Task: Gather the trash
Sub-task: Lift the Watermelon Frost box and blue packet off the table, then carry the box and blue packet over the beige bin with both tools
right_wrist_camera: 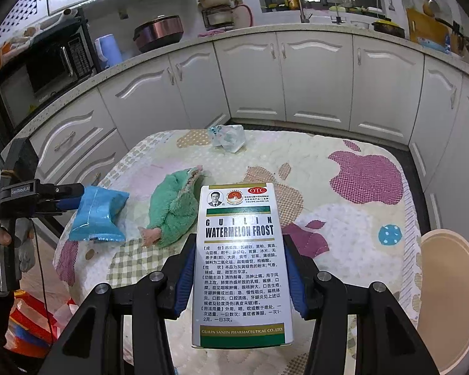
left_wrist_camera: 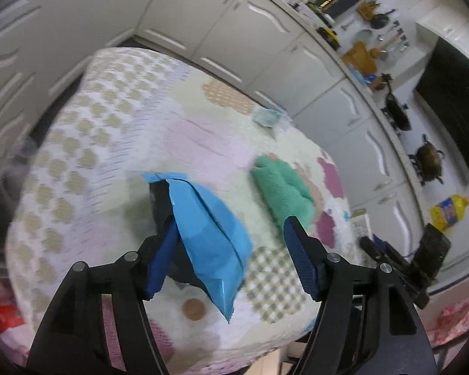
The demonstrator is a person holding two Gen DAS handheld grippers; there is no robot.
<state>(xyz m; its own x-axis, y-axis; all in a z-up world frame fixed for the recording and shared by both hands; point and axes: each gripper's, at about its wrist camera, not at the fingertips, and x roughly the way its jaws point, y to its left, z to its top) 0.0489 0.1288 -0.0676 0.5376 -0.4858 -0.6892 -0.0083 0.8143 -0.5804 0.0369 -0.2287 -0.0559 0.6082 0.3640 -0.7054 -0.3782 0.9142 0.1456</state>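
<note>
My left gripper (left_wrist_camera: pixel 231 256) is open over the patterned tablecloth (left_wrist_camera: pixel 115 131). A blue plastic packet (left_wrist_camera: pixel 209 234) lies between its fingers, resting against the left finger (left_wrist_camera: pixel 161 259); the right finger stands apart from it. The packet also shows in the right wrist view (right_wrist_camera: pixel 98 215), with the left gripper (right_wrist_camera: pixel 68 200) at its edge. My right gripper (right_wrist_camera: pixel 239 268) is shut on a white medicine box (right_wrist_camera: pixel 239 265) printed "Watermelon Frost" and holds it above the table. A crumpled clear wrapper (right_wrist_camera: pixel 228 137) lies at the table's far edge.
A green towel (right_wrist_camera: pixel 172 209) lies mid-table, also in the left wrist view (left_wrist_camera: pixel 281 187). White cabinets (right_wrist_camera: pixel 312 78) ring the table. A beige stool seat (right_wrist_camera: pixel 450 300) stands at the right. A red bag (right_wrist_camera: pixel 31 328) lies on the floor at the left.
</note>
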